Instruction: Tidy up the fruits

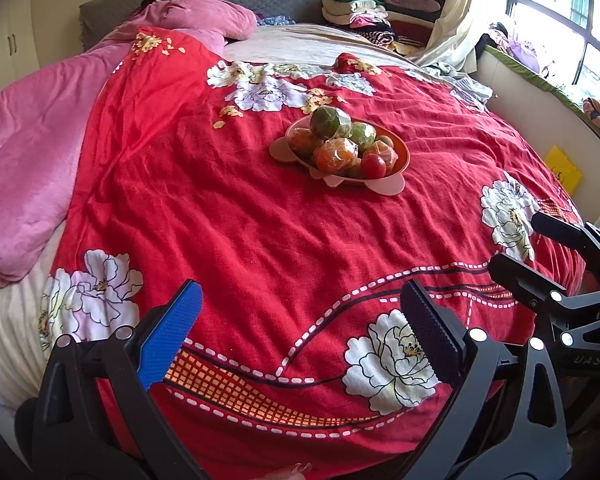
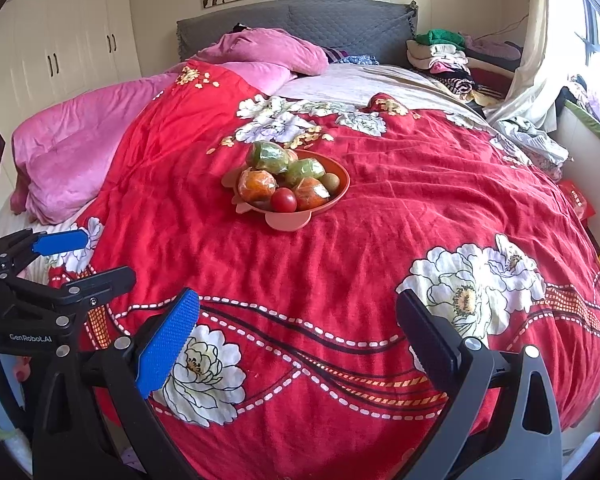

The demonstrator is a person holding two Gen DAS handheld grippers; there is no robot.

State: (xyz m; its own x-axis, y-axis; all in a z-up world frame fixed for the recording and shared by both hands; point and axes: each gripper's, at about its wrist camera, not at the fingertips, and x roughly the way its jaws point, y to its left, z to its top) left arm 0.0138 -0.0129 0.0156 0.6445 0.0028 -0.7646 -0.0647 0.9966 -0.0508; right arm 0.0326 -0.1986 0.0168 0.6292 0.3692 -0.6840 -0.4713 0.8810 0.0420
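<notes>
A pink-orange bowl [image 1: 400, 152] [image 2: 340, 184] sits mid-bed on a red floral bedspread [image 1: 260, 240] [image 2: 380, 240]. It holds several fruits: green wrapped fruits [image 1: 330, 122] [image 2: 268, 156], orange wrapped fruits [image 1: 336, 155] [image 2: 256, 186], a red tomato [image 1: 373, 166] [image 2: 283, 199] and a kiwi [image 2: 330, 182]. My left gripper [image 1: 302, 328] is open and empty, well short of the bowl. My right gripper [image 2: 298, 332] is open and empty, also near the bed's front. Each gripper shows in the other's view, the right one [image 1: 528, 248] and the left one [image 2: 96, 256].
A pink quilt [image 1: 32, 160] [image 2: 80, 152] is heaped on the bed's left. Folded clothes [image 1: 360, 12] [image 2: 440, 56] are stacked at the back right by the grey headboard [image 2: 300, 24]. A window ledge [image 1: 540, 80] runs along the right; wardrobes [image 2: 60, 40] stand left.
</notes>
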